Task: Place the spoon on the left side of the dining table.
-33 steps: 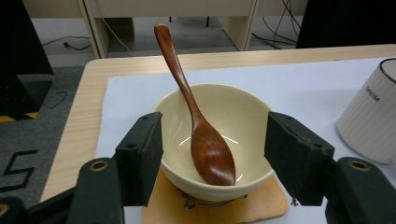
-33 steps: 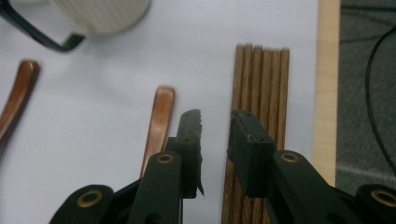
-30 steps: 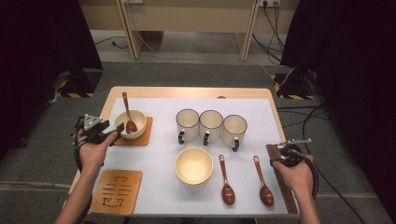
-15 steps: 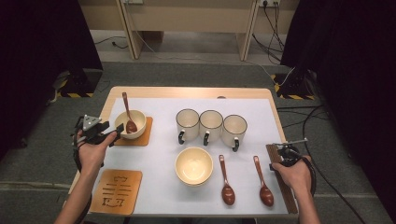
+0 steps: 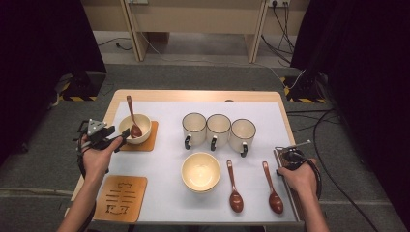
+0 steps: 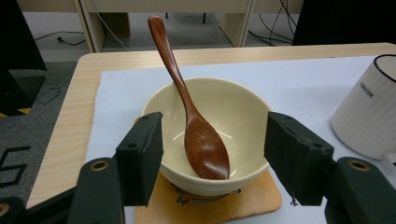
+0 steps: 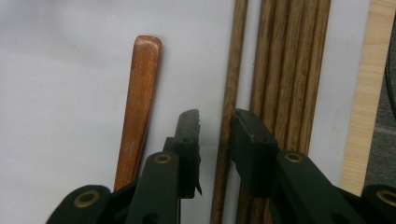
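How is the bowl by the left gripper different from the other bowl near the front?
The far bowl sits on a wooden coaster; the near bowl sits straight on the white mat. The far bowl has a brown spoon leaning in it; the near bowl is empty. The far bowl is between the left gripper jaws; the near bowl stands alone. Both are cream and round.

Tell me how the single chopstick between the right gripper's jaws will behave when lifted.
The chopstick looks like stiff wood, so it should not bend. It is thin and long, probably light. Gripped near one end, it may pivot or slip. Its rounded shaft could roll toward the spoon handle if released.
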